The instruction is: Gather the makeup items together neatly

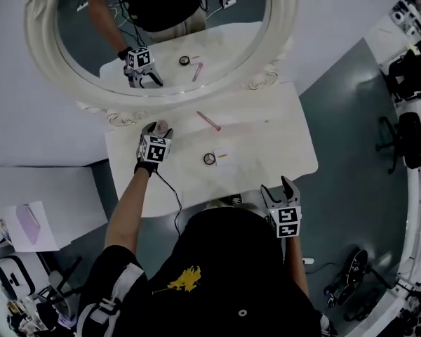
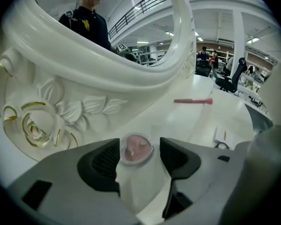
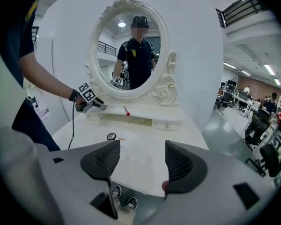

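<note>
Because the small round pink-filled clear jar (image 2: 136, 151) lies between the jaws of my open left hand-held gripper (image 2: 138, 146), I would close now; the open right hand-held gripper (image 3: 136, 156) is well apart.

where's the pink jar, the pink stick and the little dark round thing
pink jar (image 2: 136, 149), left gripper view, middle of its round lid
pink stick (image 1: 209, 121), head view, middle of its shaft
dark round item (image 1: 209, 159), head view, its centre
</note>
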`<move>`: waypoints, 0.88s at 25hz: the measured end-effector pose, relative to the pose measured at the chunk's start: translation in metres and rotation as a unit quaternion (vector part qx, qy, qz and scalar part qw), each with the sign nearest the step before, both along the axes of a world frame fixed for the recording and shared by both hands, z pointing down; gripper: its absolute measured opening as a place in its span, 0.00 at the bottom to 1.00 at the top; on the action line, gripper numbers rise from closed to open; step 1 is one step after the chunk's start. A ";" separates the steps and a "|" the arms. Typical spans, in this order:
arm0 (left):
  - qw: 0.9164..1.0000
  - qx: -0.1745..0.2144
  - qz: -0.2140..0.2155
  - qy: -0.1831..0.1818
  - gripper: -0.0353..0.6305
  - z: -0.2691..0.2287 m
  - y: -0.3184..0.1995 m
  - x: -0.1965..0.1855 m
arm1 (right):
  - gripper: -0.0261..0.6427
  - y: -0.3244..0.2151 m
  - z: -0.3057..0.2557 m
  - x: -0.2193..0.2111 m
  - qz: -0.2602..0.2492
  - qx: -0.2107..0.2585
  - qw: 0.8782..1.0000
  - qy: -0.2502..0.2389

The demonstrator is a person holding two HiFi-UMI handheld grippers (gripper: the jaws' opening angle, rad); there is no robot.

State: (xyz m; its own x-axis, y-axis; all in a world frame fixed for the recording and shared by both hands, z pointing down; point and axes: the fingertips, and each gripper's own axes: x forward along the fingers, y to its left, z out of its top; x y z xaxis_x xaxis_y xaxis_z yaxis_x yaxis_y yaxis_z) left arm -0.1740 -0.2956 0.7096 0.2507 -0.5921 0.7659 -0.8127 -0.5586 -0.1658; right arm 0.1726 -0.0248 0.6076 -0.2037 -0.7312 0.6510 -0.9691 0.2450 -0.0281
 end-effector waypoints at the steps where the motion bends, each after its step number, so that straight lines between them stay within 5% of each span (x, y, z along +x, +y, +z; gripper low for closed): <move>1: 1.000 -0.003 0.007 0.003 0.46 0.001 0.000 0.001 | 0.51 0.002 0.001 0.000 0.002 -0.001 1.000 -0.001; 10: 0.999 -0.011 0.023 0.032 0.47 0.001 -0.003 0.003 | 0.50 0.008 0.001 -0.005 -0.005 -0.005 1.000 -0.003; 15: 0.994 -0.060 0.001 0.093 0.48 0.003 -0.002 0.001 | 0.50 0.010 0.001 0.000 -0.004 -0.007 1.000 -0.001; 22: 0.995 -0.059 0.026 0.080 0.44 0.003 -0.001 0.006 | 0.48 0.009 0.000 -0.001 -0.012 -0.004 1.000 0.002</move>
State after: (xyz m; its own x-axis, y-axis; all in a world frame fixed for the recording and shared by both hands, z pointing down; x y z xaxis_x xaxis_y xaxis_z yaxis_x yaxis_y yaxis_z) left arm -0.1681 -0.2963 0.7125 0.4024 -0.4842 0.7769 -0.7935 -0.6076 0.0323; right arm 0.1717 -0.0157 0.6077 -0.2187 -0.7208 0.6578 -0.9629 0.2686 -0.0258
